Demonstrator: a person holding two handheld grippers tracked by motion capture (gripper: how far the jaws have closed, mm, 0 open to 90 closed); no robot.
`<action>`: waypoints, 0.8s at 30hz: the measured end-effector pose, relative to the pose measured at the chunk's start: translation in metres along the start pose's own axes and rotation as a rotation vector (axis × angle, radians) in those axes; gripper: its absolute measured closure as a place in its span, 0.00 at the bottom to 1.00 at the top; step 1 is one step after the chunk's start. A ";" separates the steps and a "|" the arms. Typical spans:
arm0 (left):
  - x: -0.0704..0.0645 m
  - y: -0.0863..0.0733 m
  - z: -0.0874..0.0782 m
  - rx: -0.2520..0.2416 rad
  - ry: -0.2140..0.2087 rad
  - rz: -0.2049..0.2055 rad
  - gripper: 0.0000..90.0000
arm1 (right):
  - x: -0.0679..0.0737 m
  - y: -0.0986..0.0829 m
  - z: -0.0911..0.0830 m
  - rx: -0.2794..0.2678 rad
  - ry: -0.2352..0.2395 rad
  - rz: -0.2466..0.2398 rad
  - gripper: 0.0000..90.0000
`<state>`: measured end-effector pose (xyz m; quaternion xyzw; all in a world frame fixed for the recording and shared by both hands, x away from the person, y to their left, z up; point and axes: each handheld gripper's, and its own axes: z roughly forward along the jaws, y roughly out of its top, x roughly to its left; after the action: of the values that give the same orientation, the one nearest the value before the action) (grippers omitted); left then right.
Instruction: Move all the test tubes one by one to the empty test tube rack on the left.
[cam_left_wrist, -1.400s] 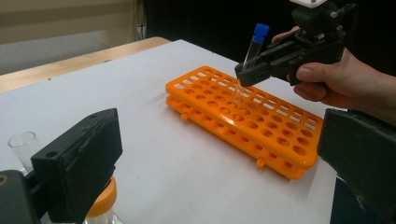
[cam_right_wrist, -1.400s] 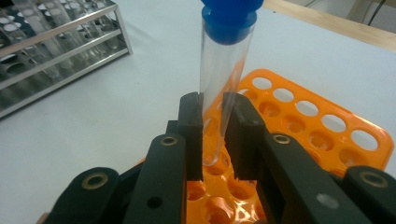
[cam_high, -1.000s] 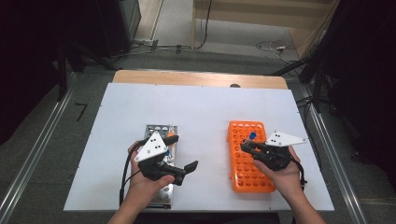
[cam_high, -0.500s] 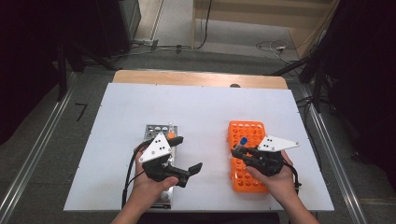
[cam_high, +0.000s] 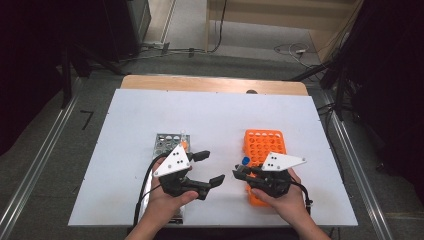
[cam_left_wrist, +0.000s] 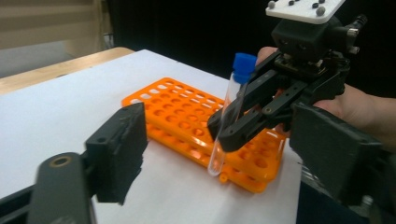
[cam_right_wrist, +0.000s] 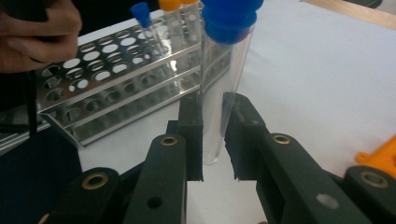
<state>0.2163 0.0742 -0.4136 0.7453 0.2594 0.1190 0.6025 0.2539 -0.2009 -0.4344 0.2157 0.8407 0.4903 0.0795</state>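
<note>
Blue-capped tube (cam_left_wrist: 229, 116) clamped in right tongs (cam_high: 239, 173), shifted leftward off orange rack (cam_high: 265, 145), left tongs (cam_high: 210, 167) agape, empty.

Black jaws with brass pivot pins are seen on 2 grippers, each topped by a grey screw-dotted 3-cornered plate.

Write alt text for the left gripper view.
The right gripper holds a clear tube with a blue cap, tilted, above the near edge of an orange rack on a white table. The left gripper's black jaws stand open in front.
</note>
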 end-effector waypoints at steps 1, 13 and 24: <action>-0.001 0.000 0.002 0.001 -0.009 0.004 0.27 | 0.002 0.000 0.001 0.000 0.005 -0.004 0.84; -0.009 -0.003 0.014 0.035 -0.096 0.022 0.58 | 0.024 0.004 0.011 0.013 0.075 -0.035 0.84; -0.014 -0.003 0.020 0.046 -0.157 0.023 0.80 | 0.039 0.007 0.014 0.015 0.114 -0.077 0.84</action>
<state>0.2138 0.0510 -0.4195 0.7690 0.2057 0.0612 0.6022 0.2261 -0.1698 -0.4324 0.1555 0.8551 0.4923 0.0484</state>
